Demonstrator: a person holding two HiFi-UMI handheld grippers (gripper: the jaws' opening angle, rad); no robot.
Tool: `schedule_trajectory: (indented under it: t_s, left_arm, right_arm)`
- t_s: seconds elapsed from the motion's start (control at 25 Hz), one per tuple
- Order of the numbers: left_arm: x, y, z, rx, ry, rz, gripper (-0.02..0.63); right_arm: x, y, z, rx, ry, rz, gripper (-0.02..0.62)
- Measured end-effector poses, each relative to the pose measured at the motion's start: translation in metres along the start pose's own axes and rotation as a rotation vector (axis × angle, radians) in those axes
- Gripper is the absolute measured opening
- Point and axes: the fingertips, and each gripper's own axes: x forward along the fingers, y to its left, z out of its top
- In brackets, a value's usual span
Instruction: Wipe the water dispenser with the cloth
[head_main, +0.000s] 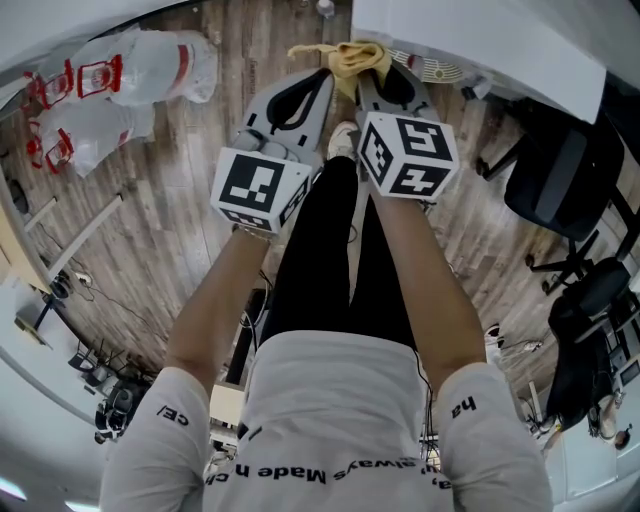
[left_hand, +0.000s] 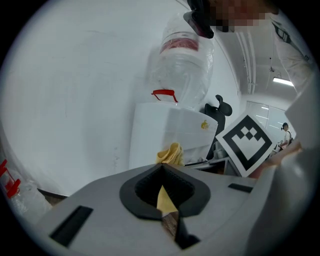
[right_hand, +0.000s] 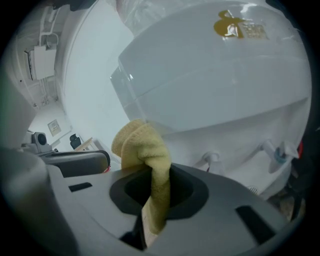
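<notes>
Fingers of right gripper (right_hand: 155, 172) pinch the cloth (right_hand: 142, 145) — left gripper (left_hand: 162, 169) fingers pressed together.

Grey short-sleeved tee (head_main: 330, 400) with black lettering on hem and sleeves, black trousers (head_main: 330, 260), white shoe (head_main: 343, 140). Left gripper (head_main: 318, 78) and right gripper (head_main: 385, 80) are grey shells with black-lined mouths, each topped by a black-and-white marker cube (head_main: 258, 190).

head view looks steeply down past the person's torso (head_main: 330, 400) to the wood floor (head_main: 170, 190). left gripper view sits low, tilted up at the water dispenser (left_hand: 170, 132) nearby. right gripper view faces it closer. all three share the yellow cloth (right_hand: 145, 145).
</notes>
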Motion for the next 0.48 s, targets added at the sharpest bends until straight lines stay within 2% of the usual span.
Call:
schedule_trajectory:
  t_s: [0.28, 0.48]
  left_arm:
    - [0.006, 0.001, -0.002, -0.001, 0.006, -0.002, 0.017]
    - [0.007, 0.007, -0.003, -0.004, 0.01, -0.001, 0.017]
  right_arm:
    - [0.013, -0.002, -0.011, -0.044, 0.012, -0.012, 0.057]
    - [0.024, -0.008, -0.021, 0.005, 0.031, -0.023, 0.057]
